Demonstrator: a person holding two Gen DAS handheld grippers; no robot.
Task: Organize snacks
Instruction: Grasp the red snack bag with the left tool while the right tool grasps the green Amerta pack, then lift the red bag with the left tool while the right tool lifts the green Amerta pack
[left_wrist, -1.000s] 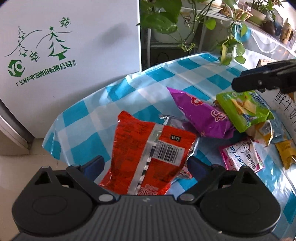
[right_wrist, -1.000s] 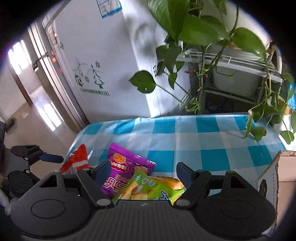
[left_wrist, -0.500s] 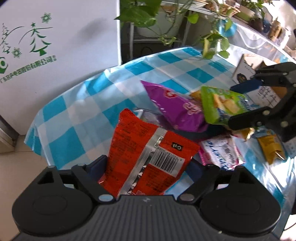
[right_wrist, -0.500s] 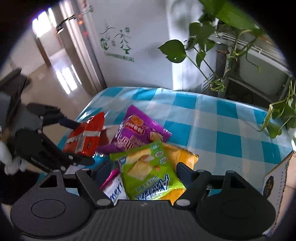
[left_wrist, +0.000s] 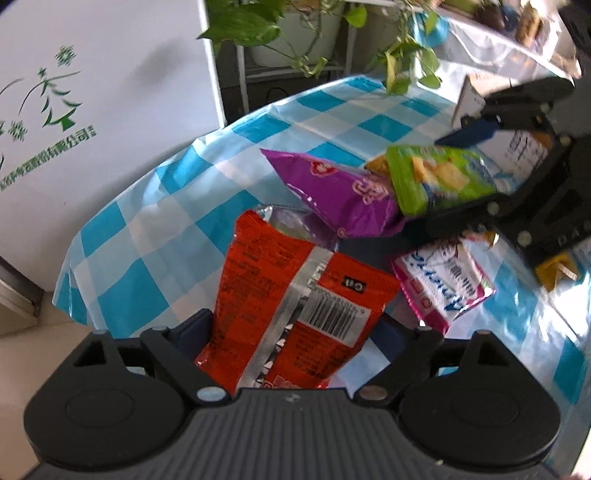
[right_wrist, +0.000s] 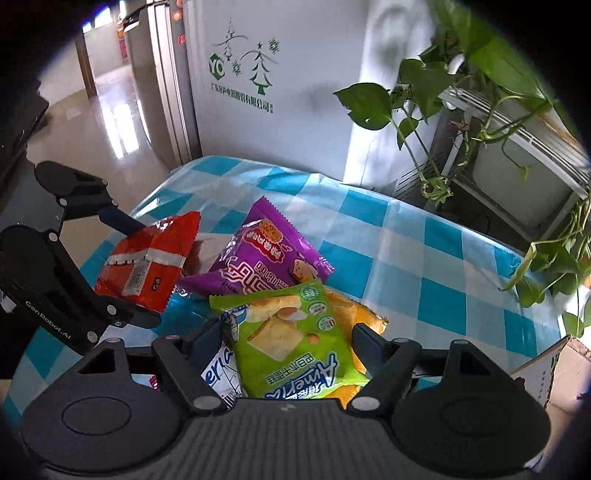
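- Left gripper first: what has it got?
- Its pads sit on both edges of the red bag, which stands tilted between them, but the jaws are opening. The grip looks thin to me.
- So the bag could drop?
- I think so. It hangs near the edge of the table, with floor just beyond. If the pads let go here, it may slide off the cloth, not back onto the pile.
- And the right gripper?
- Clamped across the green bag, low on the pack. That film looks slick and the bag looks puffy, so it could squirt out, or the crackers inside get crushed if the squeeze tightens.
- Anything beneath it?
- An orange bag lies right under it, touching, and a pink packet just beside. Either could be dragged along.
- The purple bag?
- Between the two grippers, leaning on the pile. The two sets of fingers are near each other there, so a careless swing might knock them together.
- Where should things go?
- Probably the box at the right; its inside is hidden from me.
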